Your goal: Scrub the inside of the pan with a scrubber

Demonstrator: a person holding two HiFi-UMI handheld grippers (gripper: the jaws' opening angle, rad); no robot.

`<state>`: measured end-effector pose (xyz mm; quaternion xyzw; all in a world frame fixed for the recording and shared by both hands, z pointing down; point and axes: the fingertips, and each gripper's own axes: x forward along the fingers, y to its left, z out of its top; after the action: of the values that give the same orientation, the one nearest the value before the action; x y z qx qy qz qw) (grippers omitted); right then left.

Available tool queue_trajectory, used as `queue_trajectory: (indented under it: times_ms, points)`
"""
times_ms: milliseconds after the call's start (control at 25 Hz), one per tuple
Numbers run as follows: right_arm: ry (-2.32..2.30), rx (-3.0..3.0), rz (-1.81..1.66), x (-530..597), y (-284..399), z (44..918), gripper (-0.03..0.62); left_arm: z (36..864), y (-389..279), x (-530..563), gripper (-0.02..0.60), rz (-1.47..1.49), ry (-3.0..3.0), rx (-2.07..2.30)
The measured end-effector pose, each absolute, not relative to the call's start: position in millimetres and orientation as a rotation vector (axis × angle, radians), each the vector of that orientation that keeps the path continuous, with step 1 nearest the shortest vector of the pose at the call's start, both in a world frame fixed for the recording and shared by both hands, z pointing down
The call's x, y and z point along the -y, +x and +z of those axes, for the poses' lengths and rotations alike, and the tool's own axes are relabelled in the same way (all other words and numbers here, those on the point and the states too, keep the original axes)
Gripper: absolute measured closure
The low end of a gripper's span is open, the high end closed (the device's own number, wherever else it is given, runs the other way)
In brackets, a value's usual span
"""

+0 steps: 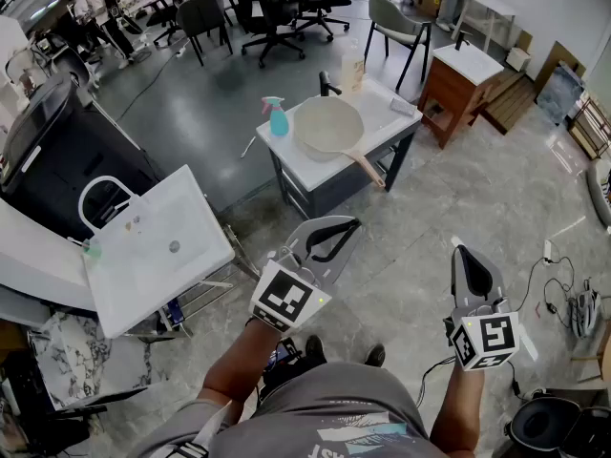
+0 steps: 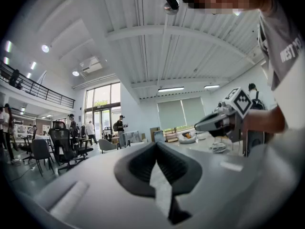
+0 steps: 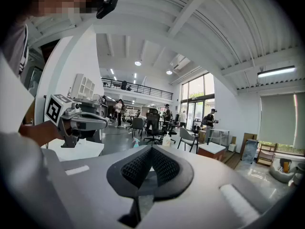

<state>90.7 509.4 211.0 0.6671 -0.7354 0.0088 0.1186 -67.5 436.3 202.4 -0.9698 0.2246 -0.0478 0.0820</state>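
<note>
Hovering over open floor point(image 1: 458, 189) before the table point(image 1: 310, 170), left gripper point(image 1: 336, 235) and right gripper point(image 1: 466, 259) hold jaws together

Daylight from tall windows point(image 3: 198, 104) and ceiling strips point(image 2: 170, 88) lit the scene brightly and evenly; the floor point(image 1: 496, 198) carried soft glare streaks. Both gripper views were fisheye-bent with black corners, and their near foreground was out of focus.

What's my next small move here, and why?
Probably step toward the table. The pan sits on it, well ahead of both grippers. The left gripper and right gripper are shut and empty, so neither holds a scrubber yet and nothing is in reach.
</note>
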Motion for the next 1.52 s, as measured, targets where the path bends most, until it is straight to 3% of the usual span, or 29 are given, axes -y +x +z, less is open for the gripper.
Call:
queue_trajectory:
  times_ms: [1080,1520]
  points:
    - [1.989,2.145,0.085,-467,59,215,0.594,216,-102,-388,0.580,-0.103,-2.946,-0.636]
    - [1.961,2.254,0.069,-428,88,217,0.592,236,-74,-354,0.580,-0.160,-2.975,-0.667]
